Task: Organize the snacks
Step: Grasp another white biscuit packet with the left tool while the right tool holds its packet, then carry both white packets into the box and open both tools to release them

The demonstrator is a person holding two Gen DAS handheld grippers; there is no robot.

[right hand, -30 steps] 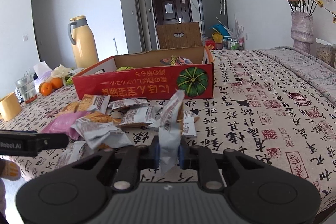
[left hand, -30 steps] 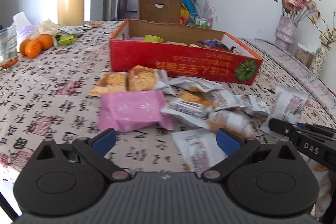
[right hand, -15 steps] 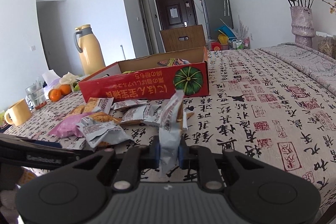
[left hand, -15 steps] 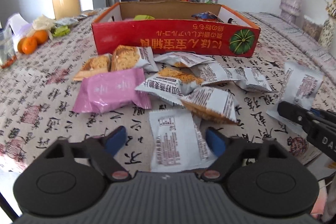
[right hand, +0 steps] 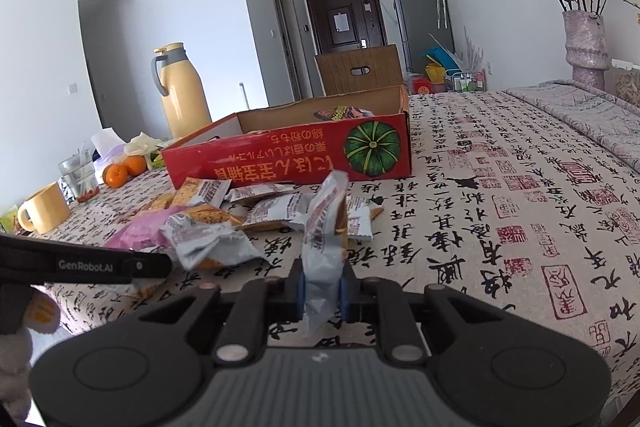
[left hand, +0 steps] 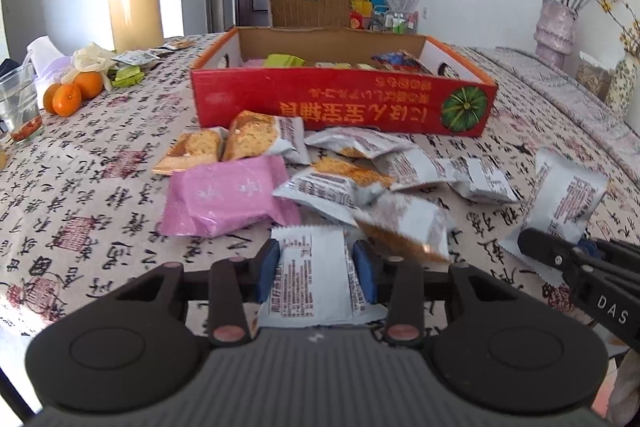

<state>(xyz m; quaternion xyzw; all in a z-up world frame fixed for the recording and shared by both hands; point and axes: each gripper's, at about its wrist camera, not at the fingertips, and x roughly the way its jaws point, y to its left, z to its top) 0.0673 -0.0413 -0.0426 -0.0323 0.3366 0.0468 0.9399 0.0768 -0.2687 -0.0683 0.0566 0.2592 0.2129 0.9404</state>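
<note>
Two grippers busy | left gripper (left hand: 316,277) jaws just closing, pads at both sides of a flat white packet (left hand: 312,283) on the table (left hand: 80,195) | right gripper (right hand: 322,291) clamped on another packet (right hand: 326,227), upright | box (left hand: 340,103) behind the pile

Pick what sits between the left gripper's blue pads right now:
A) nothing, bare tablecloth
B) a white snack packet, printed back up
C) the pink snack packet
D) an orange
B. In the left wrist view the left gripper has its blue pads on either side of a white snack packet lying flat with its printed back up; its jaws have just been closing on it. The pink snack packet lies farther out, untouched.
</note>
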